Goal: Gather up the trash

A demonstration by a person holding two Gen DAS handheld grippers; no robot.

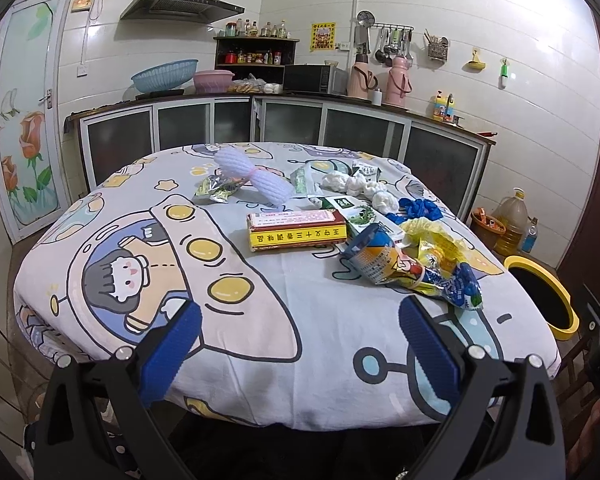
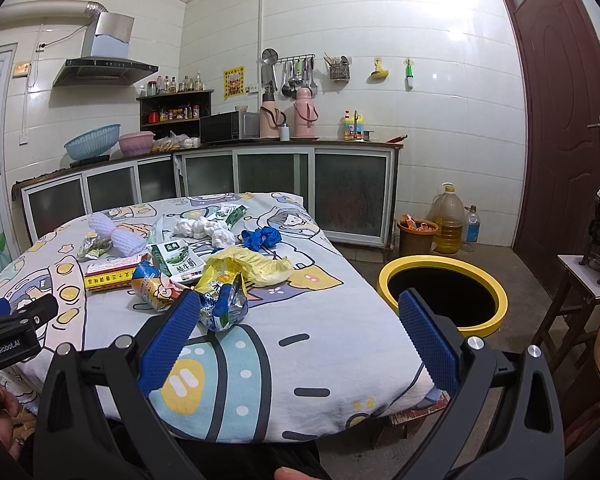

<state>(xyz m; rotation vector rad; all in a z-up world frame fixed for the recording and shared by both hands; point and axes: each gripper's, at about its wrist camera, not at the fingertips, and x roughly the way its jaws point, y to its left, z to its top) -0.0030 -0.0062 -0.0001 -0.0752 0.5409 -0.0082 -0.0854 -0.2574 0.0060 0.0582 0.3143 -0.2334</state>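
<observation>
Trash lies scattered on a table under a cartoon cloth (image 1: 260, 320) (image 2: 300, 360): a red and yellow box (image 1: 297, 230) (image 2: 114, 275), crumpled snack wrappers (image 1: 412, 270) (image 2: 220, 300), white foam netting (image 1: 252, 176) (image 2: 116, 232), white tissue wads (image 1: 360, 186) (image 2: 204, 228), blue gloves (image 1: 418, 209) (image 2: 260, 237), a green milk carton (image 2: 176, 264) and a yellow bag (image 2: 256, 264). A black bin with a yellow rim (image 2: 444, 296) (image 1: 540, 296) stands on the floor to the table's right. My left gripper (image 1: 300, 316) is open over the near cloth. My right gripper (image 2: 300, 308) is open, its left finger beside the wrappers.
Kitchen cabinets (image 1: 284, 124) run along the back wall, with a microwave (image 2: 230, 127) and thermoses on the counter. An oil jug (image 2: 448, 220), an orange tub (image 2: 416, 236) and a bottle stand on the floor by a brown door (image 2: 560, 120). A wooden stool (image 2: 580, 292) is at right.
</observation>
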